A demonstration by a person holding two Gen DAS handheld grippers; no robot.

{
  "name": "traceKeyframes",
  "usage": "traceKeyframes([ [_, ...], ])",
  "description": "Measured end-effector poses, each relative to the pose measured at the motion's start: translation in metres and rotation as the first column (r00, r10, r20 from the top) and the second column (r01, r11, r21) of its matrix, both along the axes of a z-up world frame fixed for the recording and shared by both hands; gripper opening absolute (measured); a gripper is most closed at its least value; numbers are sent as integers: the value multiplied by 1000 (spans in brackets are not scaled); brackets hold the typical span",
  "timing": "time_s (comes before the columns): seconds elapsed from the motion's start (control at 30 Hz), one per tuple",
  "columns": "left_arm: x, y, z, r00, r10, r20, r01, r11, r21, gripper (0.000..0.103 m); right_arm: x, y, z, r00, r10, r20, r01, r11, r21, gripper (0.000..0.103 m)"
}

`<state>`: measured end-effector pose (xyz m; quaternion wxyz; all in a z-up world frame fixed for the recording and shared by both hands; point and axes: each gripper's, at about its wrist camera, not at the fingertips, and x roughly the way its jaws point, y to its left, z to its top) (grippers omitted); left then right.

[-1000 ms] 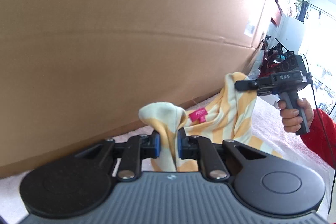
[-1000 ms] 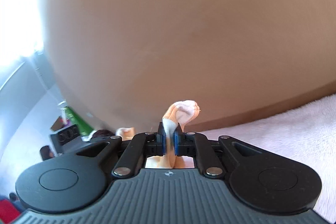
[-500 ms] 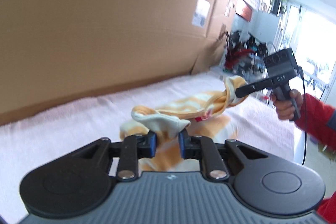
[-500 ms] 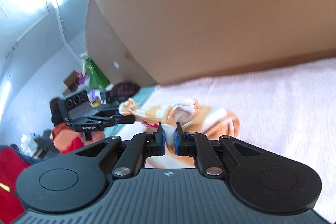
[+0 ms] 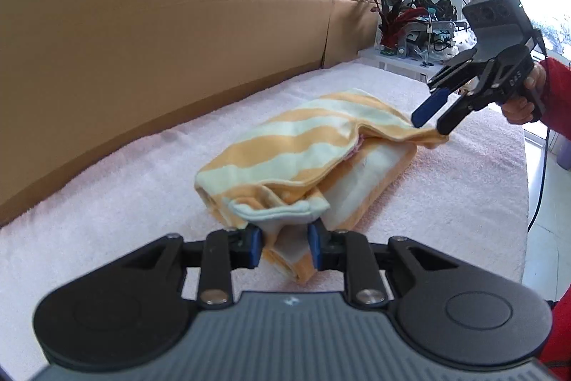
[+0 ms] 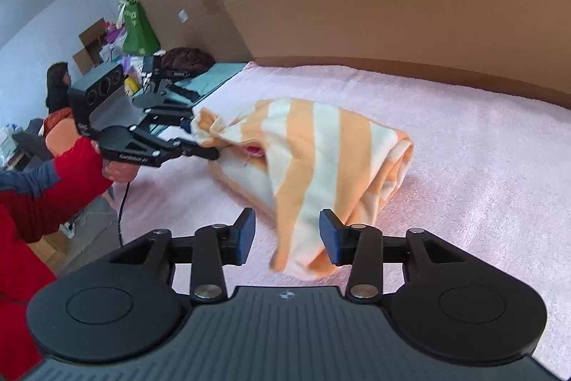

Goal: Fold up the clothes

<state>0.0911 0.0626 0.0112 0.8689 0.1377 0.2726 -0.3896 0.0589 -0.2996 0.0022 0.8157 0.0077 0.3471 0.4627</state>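
Striped garment (image 5: 314,145) lies folded on the pink towel (image 5: 446,202). Right gripper (image 6: 285,232) has just spread; left gripper (image 5: 283,243), easing open, loosely straddles the hem. Release both corners level

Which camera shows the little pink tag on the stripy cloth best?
The right wrist view. There the pink tag peeks out bright from the fold of the striped cloth, near the left gripper. In the left wrist view only a faint pink edge shows under the top layer.
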Motion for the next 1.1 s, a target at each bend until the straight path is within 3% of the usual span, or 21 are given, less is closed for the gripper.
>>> traceKeyframes([
  [0.07,0,-2,-1,1000,-10,9,10,1000,16,24,-12,-2,9,998,-20,56,19,999,28,43],
  [0.17,-2,-3,-2,1000,-17,17,17,1000,24,25,-17,0,23,987,-111,120,90,982,168,46],
  [0.2,-2,-2,-1,1000,-17,18,16,1000,26,26,-14,9,23,979,-144,143,119,979,166,49],
  [0.27,-3,-1,1,1000,-10,20,10,999,33,28,-7,36,20,967,-160,197,142,985,101,49],
  [0.43,-10,1,5,999,-9,36,7,999,50,32,-6,99,-6,938,-29,347,85,985,-147,37],
  [0.47,-12,1,6,999,-10,39,8,999,51,33,-5,104,-10,931,-27,365,97,980,-176,32],
  [0.53,-13,2,7,999,-11,44,9,999,47,34,-4,111,-15,922,-19,387,113,968,-222,7],
  [0.7,-20,9,8,999,-29,27,28,999,33,34,-19,111,-17,916,70,396,59,951,-304,7],
  [0.77,-27,13,5,999,-44,16,43,999,30,40,-21,113,-24,911,89,402,60,937,-345,7],
  [0.87,-34,18,8,999,-35,4,34,999,37,41,-18,118,-33,906,102,412,63,928,-367,7],
  [0.93,-42,27,26,999,-29,40,29,1000,-8,42,-17,118,-34,906,97,412,67,929,-365,7],
  [1.0,-50,37,51,996,-29,89,38,995,-94,54,-16,116,-34,909,98,406,60,931,-360,7],
  [1.03,-48,35,60,994,-35,102,49,989,-137,65,-16,116,-34,909,96,405,60,932,-357,7],
  [1.1,-45,32,79,991,-45,127,72,973,-221,70,-15,115,-33,911,89,403,64,934,-352,7],
])
